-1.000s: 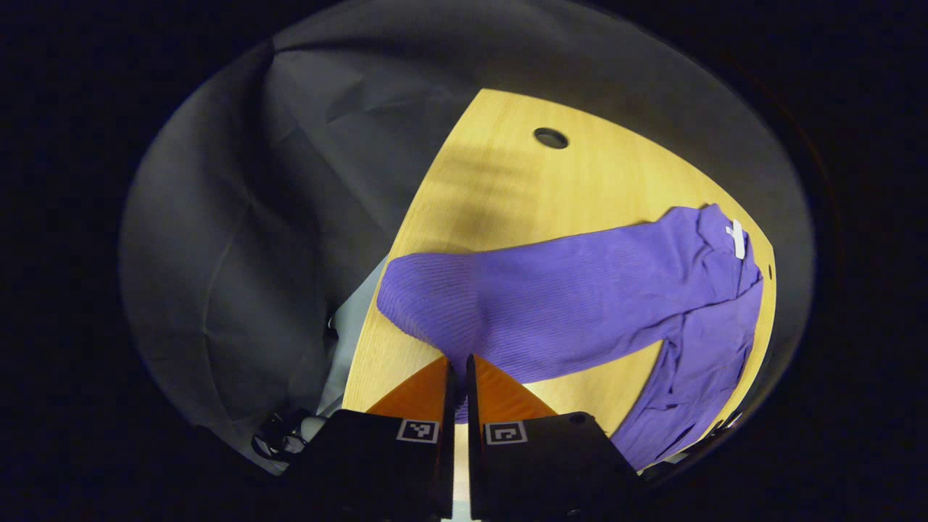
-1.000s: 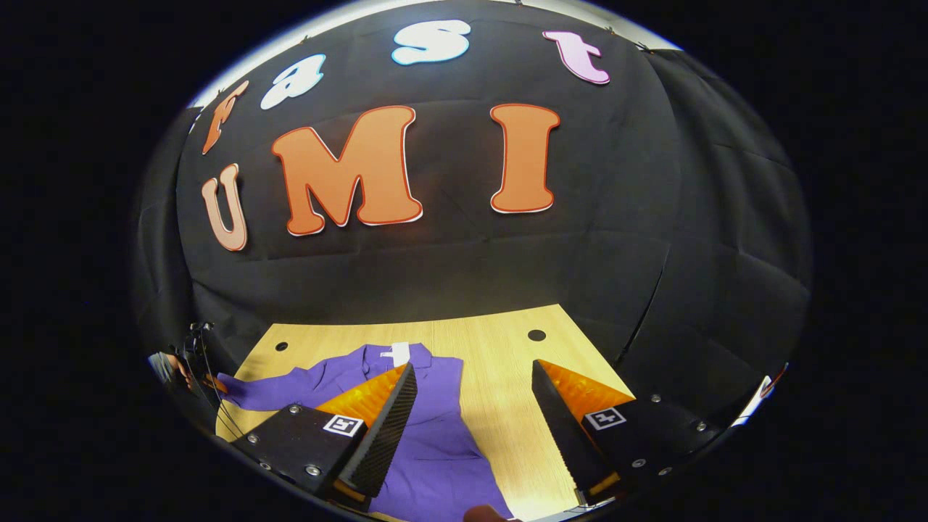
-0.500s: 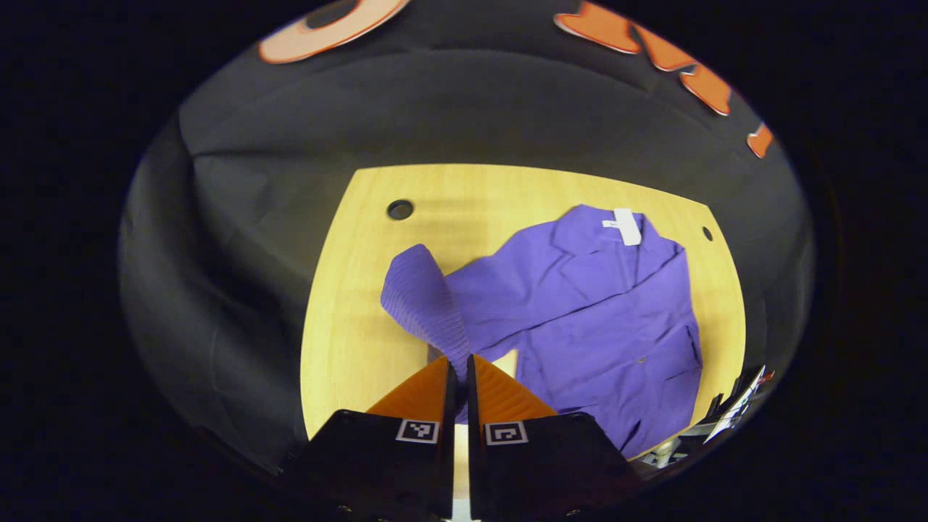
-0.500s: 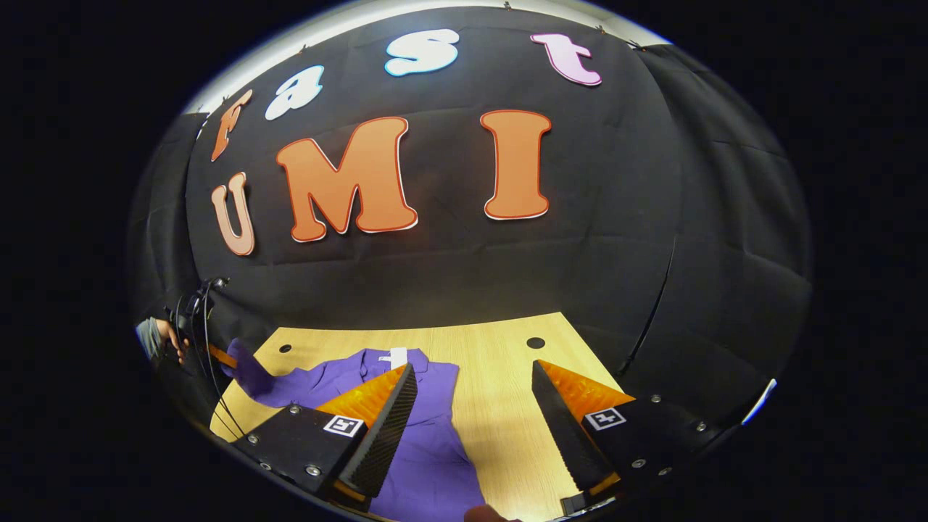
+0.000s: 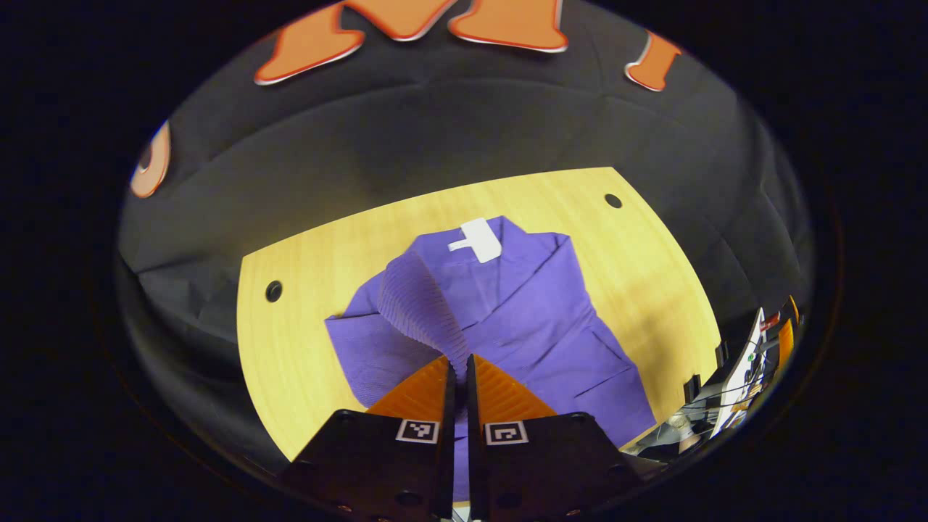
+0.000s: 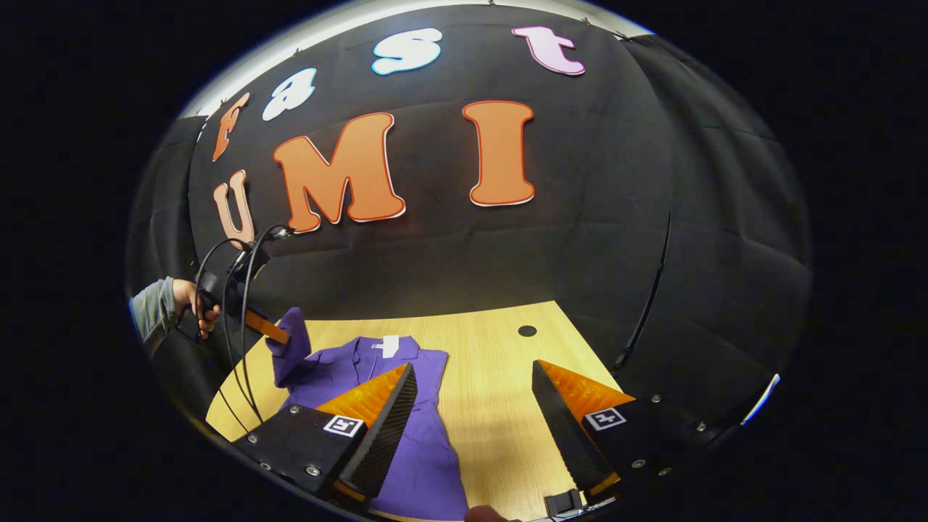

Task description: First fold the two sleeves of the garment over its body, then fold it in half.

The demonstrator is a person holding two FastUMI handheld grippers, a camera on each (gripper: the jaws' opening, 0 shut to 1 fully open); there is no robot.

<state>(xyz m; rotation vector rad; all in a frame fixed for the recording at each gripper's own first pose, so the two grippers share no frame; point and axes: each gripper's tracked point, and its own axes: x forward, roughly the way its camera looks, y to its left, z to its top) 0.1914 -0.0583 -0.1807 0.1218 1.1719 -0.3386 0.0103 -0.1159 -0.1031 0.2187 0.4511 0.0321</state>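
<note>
In the left gripper view, the left gripper (image 5: 457, 370) has its two orange fingers pressed almost together, pinching the ribbed cuff end of a purple sleeve (image 5: 417, 304). The sleeve rises from the garment's side nearest the bench's left edge and is lifted over the body. The purple garment (image 5: 529, 319) lies flat across the middle of the wooden bench (image 5: 304, 239), collar toward the far edge. A white label (image 5: 480, 239) sits at the collar; any writing on it is too small to read.

In the right gripper view, the right gripper (image 6: 473, 406) hangs wide open over the bench's near edge, its fingers touching nothing; the left finger overlaps the garment (image 6: 420, 449) only by sight. Toward the bench's left edge a hand (image 6: 190, 301) holds the left gripper (image 6: 270, 332) above the bench with the sleeve (image 6: 291, 348) hanging from it, apparently clear of the surface
</note>
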